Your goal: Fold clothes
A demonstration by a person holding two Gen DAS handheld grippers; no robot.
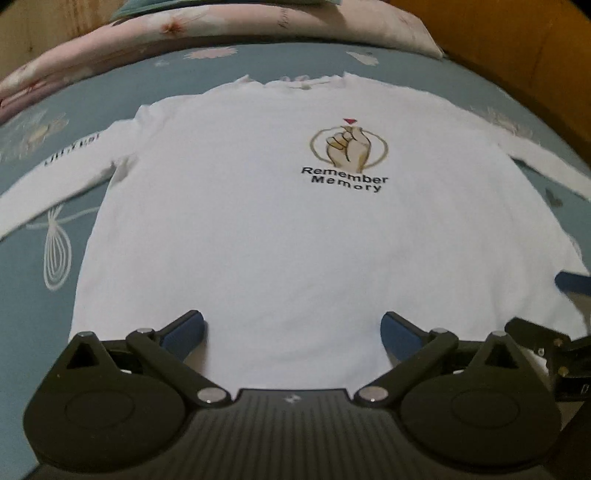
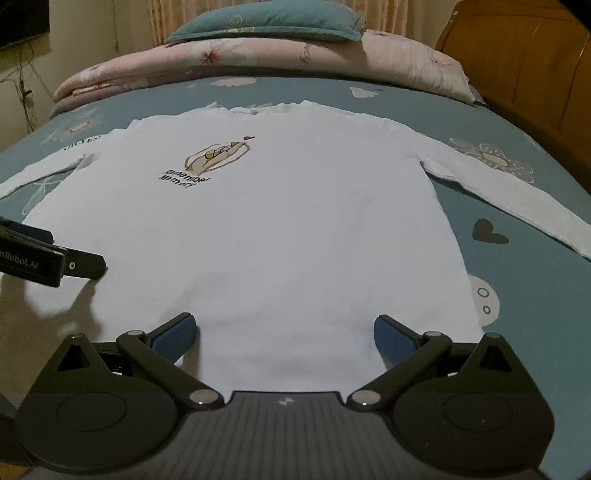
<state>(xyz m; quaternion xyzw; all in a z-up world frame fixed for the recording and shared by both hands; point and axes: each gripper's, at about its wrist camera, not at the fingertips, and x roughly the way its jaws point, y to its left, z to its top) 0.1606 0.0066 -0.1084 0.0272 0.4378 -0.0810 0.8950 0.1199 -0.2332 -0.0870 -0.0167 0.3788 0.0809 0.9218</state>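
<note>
White shirt flat on bed

Shirt spread flat on bed, sleeves laid out left and right; quilt folded behind it; pillow set on quilt.

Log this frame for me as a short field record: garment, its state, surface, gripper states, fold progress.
garment: white long-sleeve shirt with a "Remember Memory" print
state: spread flat, print up, both sleeves out to the sides
surface: blue patterned bedsheet; pink quilt and teal pillow at the far end
left gripper: open, near the hem, holding nothing
right gripper: open, near the hem, holding nothing
fold progress: none visible yet
</note>
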